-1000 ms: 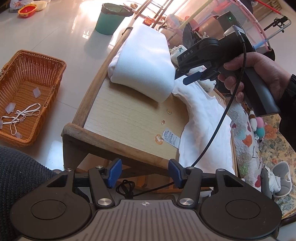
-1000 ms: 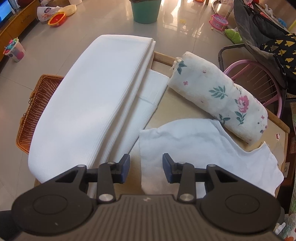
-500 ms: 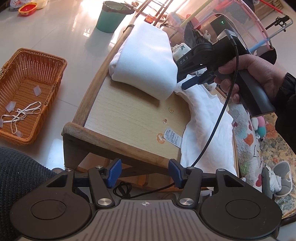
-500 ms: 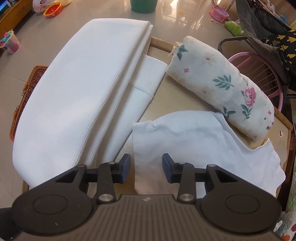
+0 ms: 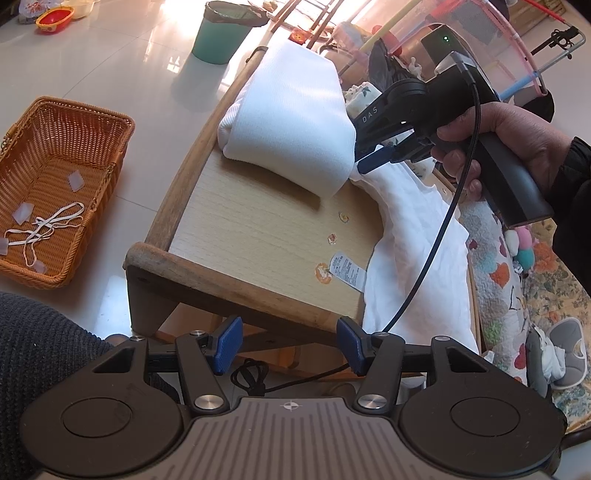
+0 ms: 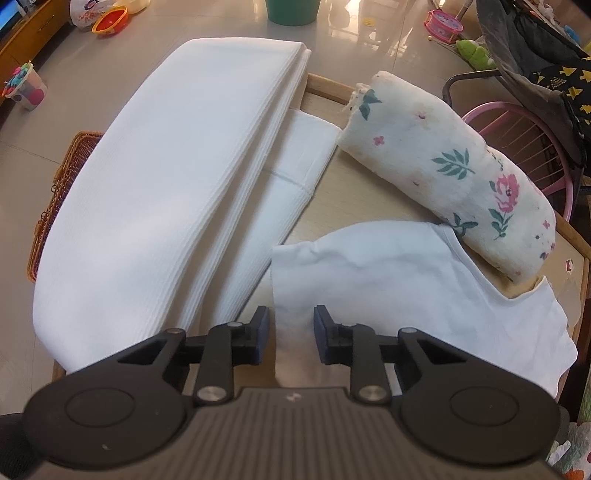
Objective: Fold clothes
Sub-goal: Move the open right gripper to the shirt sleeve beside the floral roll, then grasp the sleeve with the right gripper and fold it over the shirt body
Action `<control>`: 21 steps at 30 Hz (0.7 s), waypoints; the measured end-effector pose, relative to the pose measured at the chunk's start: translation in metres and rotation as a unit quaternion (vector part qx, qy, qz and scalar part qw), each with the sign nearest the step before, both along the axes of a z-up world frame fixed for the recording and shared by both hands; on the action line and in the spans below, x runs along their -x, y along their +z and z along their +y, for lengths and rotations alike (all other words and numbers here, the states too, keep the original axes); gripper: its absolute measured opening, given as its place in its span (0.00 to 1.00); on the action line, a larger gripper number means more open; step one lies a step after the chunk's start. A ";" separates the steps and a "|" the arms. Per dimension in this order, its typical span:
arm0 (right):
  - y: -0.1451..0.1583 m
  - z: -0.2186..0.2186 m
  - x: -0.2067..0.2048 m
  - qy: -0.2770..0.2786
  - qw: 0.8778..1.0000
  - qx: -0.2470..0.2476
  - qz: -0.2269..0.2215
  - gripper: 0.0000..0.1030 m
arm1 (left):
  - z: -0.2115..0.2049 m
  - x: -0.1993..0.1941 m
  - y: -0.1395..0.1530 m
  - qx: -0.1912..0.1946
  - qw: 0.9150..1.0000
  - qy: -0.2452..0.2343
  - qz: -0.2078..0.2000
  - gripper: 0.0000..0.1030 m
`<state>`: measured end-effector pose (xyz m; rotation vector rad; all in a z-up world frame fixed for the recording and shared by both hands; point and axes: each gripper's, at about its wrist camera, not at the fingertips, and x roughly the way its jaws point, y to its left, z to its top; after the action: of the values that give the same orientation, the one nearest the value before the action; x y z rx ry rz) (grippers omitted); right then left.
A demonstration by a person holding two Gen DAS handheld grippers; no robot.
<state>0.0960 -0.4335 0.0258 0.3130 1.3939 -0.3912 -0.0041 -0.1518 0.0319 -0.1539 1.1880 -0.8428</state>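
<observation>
White undershirt (image 6: 388,280) thin, limp (drapes off table): pinch near-left corner. Right gripper (image 6: 290,330) jaws apart astride it; left gripper (image 5: 288,345) apart, empty.

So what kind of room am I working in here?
Most likely a family living room with a small child. Toys lie on the glossy tiled floor, such as a toy drum, a woven basket sits nearby, and the laundry lies on a low wooden table, not a workbench.
</observation>
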 end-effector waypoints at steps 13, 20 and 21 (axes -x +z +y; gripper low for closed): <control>0.001 -0.003 0.007 -0.006 1.000 0.014 -0.014 0.04 | -0.003 0.001 0.000 -0.008 1.000 -0.002 -0.002 0.57; 0.025 -0.017 0.030 -0.039 0.996 -0.012 -0.075 0.04 | -0.006 0.003 0.000 -0.016 1.000 -0.004 -0.005 0.57; 0.030 -0.021 0.035 -0.046 0.995 -0.015 -0.083 0.04 | -0.007 0.003 0.000 -0.018 1.000 -0.005 -0.006 0.57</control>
<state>0.0609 -0.4542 0.0555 0.4260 1.2264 -0.4099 -0.0074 -0.1590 0.0316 -0.1133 1.1921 -0.8291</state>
